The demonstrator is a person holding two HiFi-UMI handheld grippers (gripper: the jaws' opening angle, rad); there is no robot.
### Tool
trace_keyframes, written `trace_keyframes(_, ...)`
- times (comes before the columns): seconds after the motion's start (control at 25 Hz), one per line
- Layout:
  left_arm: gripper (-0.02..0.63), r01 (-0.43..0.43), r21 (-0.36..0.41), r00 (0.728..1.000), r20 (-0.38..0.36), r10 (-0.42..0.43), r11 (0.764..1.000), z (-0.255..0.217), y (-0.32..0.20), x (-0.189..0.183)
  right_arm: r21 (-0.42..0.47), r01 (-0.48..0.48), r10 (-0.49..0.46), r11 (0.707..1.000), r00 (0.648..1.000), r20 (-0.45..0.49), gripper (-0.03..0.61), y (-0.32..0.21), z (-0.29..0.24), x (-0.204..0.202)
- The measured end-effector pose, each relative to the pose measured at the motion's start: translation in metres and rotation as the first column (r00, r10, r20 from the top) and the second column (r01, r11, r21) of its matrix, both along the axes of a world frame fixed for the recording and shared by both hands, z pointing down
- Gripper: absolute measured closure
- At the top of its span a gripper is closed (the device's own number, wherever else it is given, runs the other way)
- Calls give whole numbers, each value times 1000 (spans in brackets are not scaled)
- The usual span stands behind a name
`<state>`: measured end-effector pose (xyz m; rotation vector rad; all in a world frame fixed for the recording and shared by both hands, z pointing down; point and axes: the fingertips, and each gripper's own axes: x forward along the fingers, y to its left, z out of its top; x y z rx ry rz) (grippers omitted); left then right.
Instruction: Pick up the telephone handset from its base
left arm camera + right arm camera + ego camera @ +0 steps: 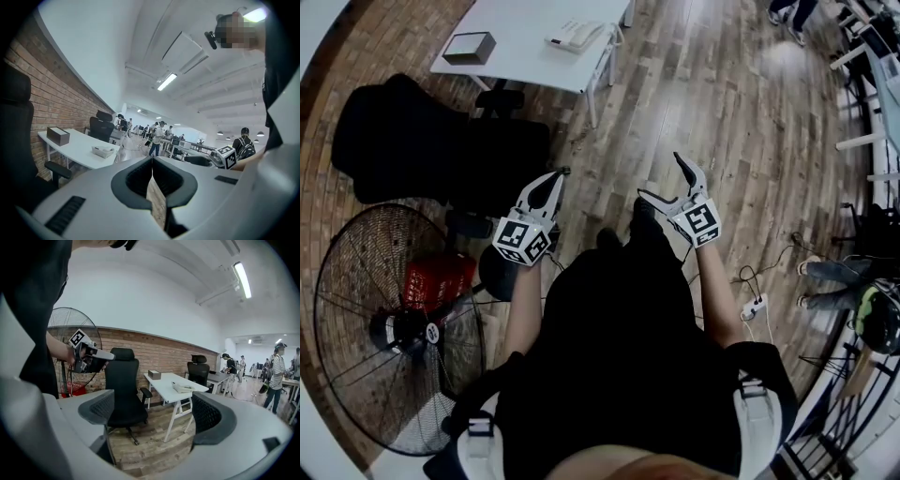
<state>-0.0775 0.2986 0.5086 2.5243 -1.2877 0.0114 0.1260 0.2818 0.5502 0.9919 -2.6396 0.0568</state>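
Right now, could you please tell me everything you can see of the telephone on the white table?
The telephone is a pale, whitish desk set, plastic by its look. It lies flat near one edge of the white table. It looks whole, with nothing lifted off it, though its keys are too small to make out. A thin cord seems to hang off the table's edge beside it. Only the table touches it, and a dark box sits well apart.

No words, brands or numbers can be read anywhere. The marker cube [523,241] on the left claw [556,174] and the one on the right claw [660,176] carry only black-and-white square patterns; a round sticker [432,333] on the fan [356,272] hub is too small to read
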Motion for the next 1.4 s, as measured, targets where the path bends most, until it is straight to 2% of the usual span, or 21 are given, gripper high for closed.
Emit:
trace_keyframes(0.08, 592, -3, 0, 1000, 1, 3, 1000, 1, 1, 1, 9, 12, -12, 1000, 1000, -14, 50, 1, 3, -3)
trace_keyframes(0.24, 592, -7, 2, 1000, 2, 7, 1000, 2, 2, 2, 13, 25, -25, 1000, 1000, -8, 23, 2, 5, -8)
trace_keyframes(0.92, 592, 3, 8, 1000, 6, -3, 1000, 0, 14, -7, 8, 29, -29, 1000, 1000, 0, 20, 10, -5, -16)
trace_keyframes(1.4, 594, 26, -19, 999, 25, -25, 999, 7, 2, -16, -6, 37, -37, 999, 999, -5, 26, -17, 2, -20)
